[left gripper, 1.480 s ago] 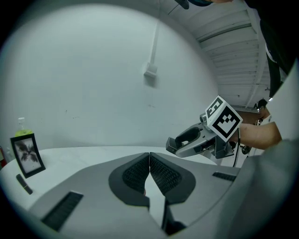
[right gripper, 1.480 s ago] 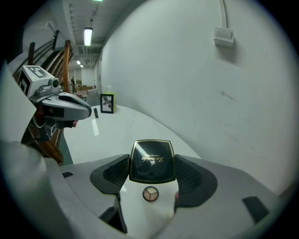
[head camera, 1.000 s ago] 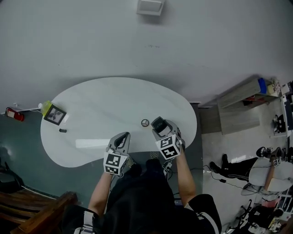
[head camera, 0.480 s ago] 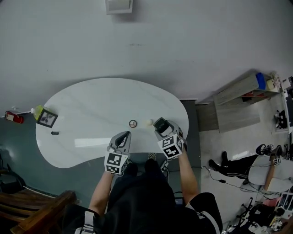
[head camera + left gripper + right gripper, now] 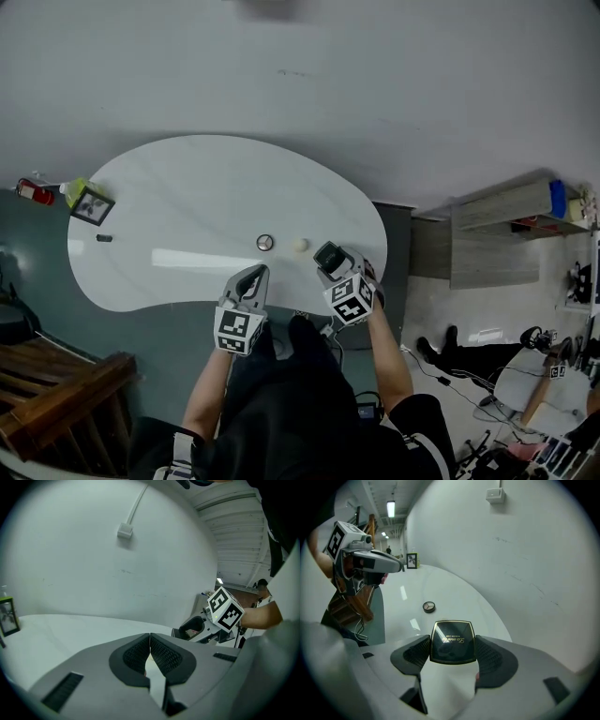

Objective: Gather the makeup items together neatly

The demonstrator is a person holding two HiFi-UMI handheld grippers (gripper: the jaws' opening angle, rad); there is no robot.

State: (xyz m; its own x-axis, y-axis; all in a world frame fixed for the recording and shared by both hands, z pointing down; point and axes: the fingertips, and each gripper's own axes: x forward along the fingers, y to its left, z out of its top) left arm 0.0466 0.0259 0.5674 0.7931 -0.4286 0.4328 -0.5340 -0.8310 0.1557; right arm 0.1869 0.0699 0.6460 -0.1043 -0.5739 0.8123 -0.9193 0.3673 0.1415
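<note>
One black, gold-rimmed compact [image 5: 452, 641] is clamped flat between the jaws of the right gripper [image 5: 328, 258], at the near right edge of the white table [image 5: 206, 187]. Nothing is gripped by the left gripper [image 5: 150, 641]: its jaws are pressed together, and it is held beside the right one at the table's near edge. A small round pot [image 5: 265, 243] and a pale ball [image 5: 299, 245] are seen on the table just beyond the grippers, near each other but not touching. A framed picture [image 5: 91, 205] and a small dark item [image 5: 104, 238] are set well apart from these, at the table's far left end.
</note>
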